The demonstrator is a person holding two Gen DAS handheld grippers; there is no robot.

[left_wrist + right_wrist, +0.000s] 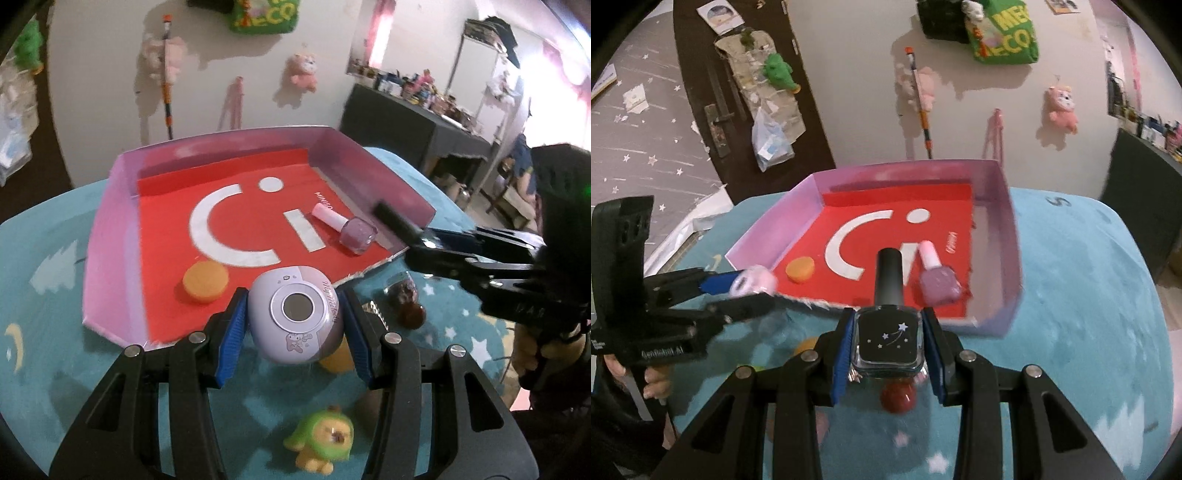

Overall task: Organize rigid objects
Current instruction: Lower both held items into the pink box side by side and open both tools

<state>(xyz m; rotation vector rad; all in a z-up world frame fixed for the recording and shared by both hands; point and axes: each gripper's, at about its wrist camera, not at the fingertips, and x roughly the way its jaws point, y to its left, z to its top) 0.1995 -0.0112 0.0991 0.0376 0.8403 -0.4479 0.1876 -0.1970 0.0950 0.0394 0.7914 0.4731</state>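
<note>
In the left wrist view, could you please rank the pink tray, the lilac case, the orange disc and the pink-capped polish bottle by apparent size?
1. pink tray
2. lilac case, enlarged by nearness
3. and 4. unsure: pink-capped polish bottle and orange disc look alike

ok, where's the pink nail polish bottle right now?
The pink nail polish bottle lies on its side in the red tray, near its right wall, just beyond the right gripper.

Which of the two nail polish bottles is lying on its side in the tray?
The lilac bottle with the pale pink cap lies flat on the red tray; the black starred bottle is clamped in the right claw.
</note>
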